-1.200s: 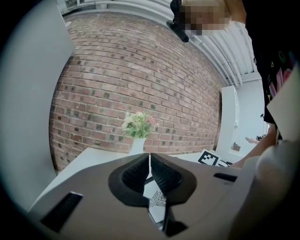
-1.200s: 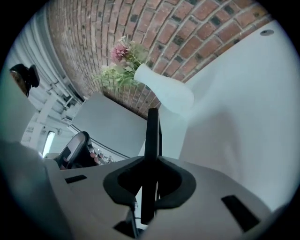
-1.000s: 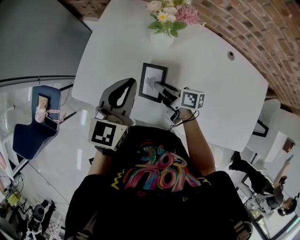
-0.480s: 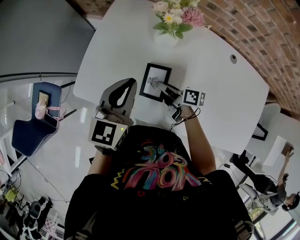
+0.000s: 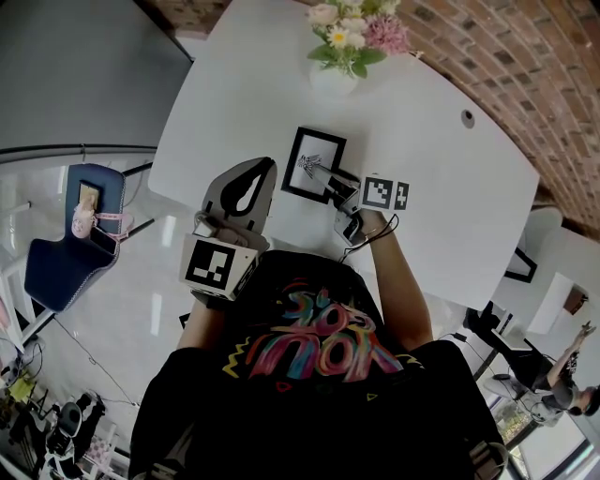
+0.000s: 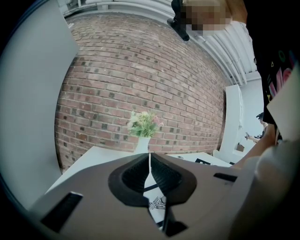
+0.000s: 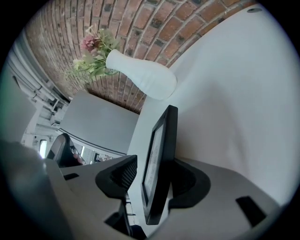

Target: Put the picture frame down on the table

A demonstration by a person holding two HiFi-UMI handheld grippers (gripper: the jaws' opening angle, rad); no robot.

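Note:
The black picture frame with a small drawing lies face up on the white table, just in front of the vase. My right gripper is at its near right corner and its jaws have just been opening. In the right gripper view the frame's edge stands between the jaws of the right gripper, with a clear gap to one pad; it leans by the other. My left gripper hovers left of the frame, shut and empty, and the left gripper shows only a thin slit.
A white vase of flowers stands behind the frame, near the table's far edge. A small round hole sits in the tabletop at the right. A blue chair is on the floor to the left.
The right gripper's jaws have parted around the frame's edge, and the frame now sits flatter on the table. The left gripper has stayed where it was.

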